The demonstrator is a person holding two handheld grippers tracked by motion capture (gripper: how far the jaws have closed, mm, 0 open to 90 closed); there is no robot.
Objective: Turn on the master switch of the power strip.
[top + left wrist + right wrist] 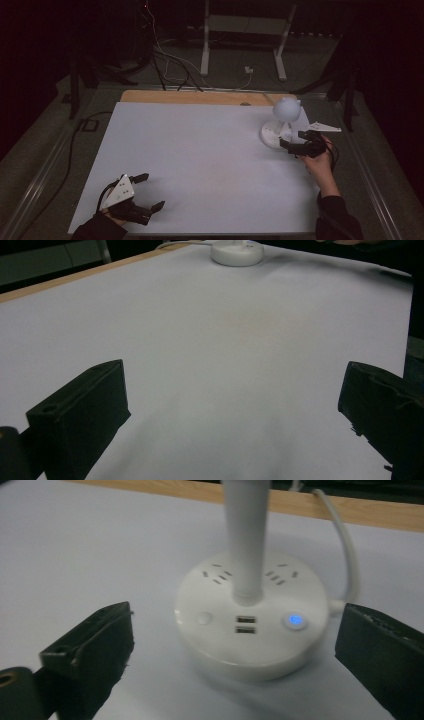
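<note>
White desk lamp [280,122] with round socket base, standing at the far right of the white sheet [200,160] that covers the table, close to the sheet's right edge. High view: globe-shaped head [286,108] on a short stem, disc base [272,136] flat on the sheet, wooden table edge [195,97] showing beyond the sheet's far side. Right gripper view, close on the base [250,630]: stem [246,540] rising from the centre of the top face, two groups of socket slots either side of it, two stacked USB ports [244,625] on the front shoulder, a plain round button [204,617] to their left, a button lit blue [294,620] to their right, and a white cord [345,545] leaving the base's right side and curving back toward the wooden edge; none of these details can be made out from above. Right gripper [299,141]: held in the person's right hand [320,160] just beside the base, jaws spread wide on either side of it in its own camera, pads clear of the plastic, nothing gripped. Left gripper [150,191]: near the sheet's front left corner, well apart from the lamp, grey three-cornered plate [120,190] on top, jaws spread with bare sheet between them. Left gripper view: lamp base [236,252] small at the top edge, far across the sheet. Background in the high view: white frame legs [242,40] and loose cables [170,65] on the dark floor beyond the table.
</note>
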